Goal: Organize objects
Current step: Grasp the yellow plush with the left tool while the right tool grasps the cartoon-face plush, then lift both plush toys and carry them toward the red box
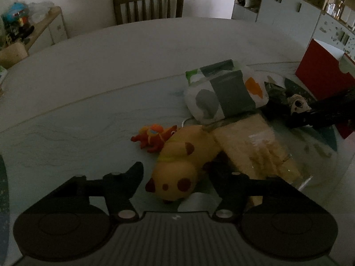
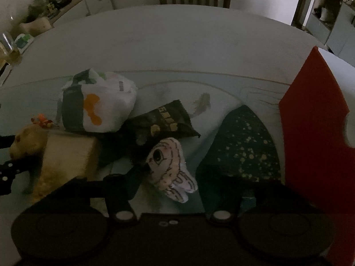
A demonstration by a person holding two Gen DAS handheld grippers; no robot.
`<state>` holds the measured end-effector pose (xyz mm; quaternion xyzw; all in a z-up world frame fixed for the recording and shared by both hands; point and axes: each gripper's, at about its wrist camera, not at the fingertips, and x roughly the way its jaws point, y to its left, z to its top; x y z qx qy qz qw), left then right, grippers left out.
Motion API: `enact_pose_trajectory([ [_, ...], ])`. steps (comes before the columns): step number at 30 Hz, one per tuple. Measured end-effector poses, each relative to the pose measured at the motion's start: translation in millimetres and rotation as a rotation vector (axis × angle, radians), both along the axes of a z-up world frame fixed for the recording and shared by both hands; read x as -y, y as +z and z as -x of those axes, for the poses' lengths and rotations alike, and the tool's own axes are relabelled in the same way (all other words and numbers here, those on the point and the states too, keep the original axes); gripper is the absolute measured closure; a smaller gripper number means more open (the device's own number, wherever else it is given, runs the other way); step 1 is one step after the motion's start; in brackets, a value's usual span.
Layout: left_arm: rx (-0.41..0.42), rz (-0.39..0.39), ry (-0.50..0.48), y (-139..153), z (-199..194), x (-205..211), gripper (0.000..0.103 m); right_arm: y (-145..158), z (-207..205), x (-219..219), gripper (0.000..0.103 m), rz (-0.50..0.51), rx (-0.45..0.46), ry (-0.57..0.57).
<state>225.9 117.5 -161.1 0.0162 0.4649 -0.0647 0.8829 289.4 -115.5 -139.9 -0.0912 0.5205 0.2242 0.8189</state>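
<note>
On the pale table (image 1: 111,71), my left gripper (image 1: 175,173) straddled the yellow spotted plush (image 1: 177,168); my right gripper (image 2: 168,177) pinched the striped plush (image 2: 166,161). Black packet's (image 2: 164,122) print was unreadable.

yellow spotted plush (image 1: 177,168): lying on its side, between the left fingers (image 1: 133,173)
orange toy figure (image 1: 154,137): beyond the left fingers, touching the plush
white fish plush (image 2: 168,166): tilted, between the right fingers (image 2: 131,177)
black snack packet (image 2: 164,122): flat, beyond the right fingers
</note>
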Motion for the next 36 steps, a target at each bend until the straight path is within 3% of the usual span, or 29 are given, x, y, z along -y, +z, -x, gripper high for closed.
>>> enact_pose_trajectory([
  [2,0.000,-0.004,-0.002,1.0,-0.2,2.2,0.053,2.1,2.0,0.2,0.053,-0.005,0.003,0.001],
  [11,-0.013,-0.005,0.057,11.4,-0.5,-0.3,0.055,14.6,12.9,14.3,0.074,-0.042,0.007,-0.044],
  [25,0.019,-0.016,0.135,54.3,29.5,10.6,0.056,58.3,52.1,52.6,0.077,-0.122,0.047,-0.080],
  [36,0.061,0.077,0.133,97.4,47.3,47.7,0.056,99.4,81.0,84.3,0.076,-0.159,0.085,-0.074],
])
